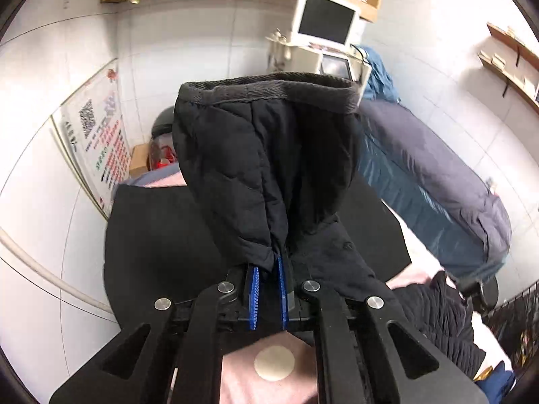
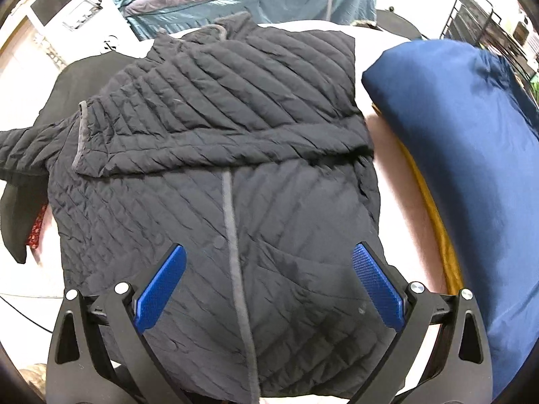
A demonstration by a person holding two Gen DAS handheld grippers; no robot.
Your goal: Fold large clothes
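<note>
A black quilted jacket (image 2: pixel 215 107) lies front-up on a pink surface (image 2: pixel 384 141), with a grey placket strip (image 2: pixel 230 222) down its middle. One sleeve is folded across the chest. The other sleeve (image 2: pixel 20 148) runs off the left edge. My right gripper (image 2: pixel 269 249) hovers open over the jacket's lower front, nothing between its blue pads (image 2: pixel 377 286). In the left wrist view my left gripper (image 1: pixel 269 286) is shut on a bunched fold of the jacket's sleeve (image 1: pixel 262 168), which is lifted off the surface and rises ahead to its grey ribbed cuff (image 1: pixel 269 91).
A folded blue garment (image 2: pixel 454 134) lies right of the jacket on a yellow item (image 2: pixel 434 202). A black cloth (image 1: pixel 151 235) covers the far part of the surface. Beyond stand a bed with grey and teal covers (image 1: pixel 438 175), a monitor (image 1: pixel 325 17) and a wire rack (image 2: pixel 485 27).
</note>
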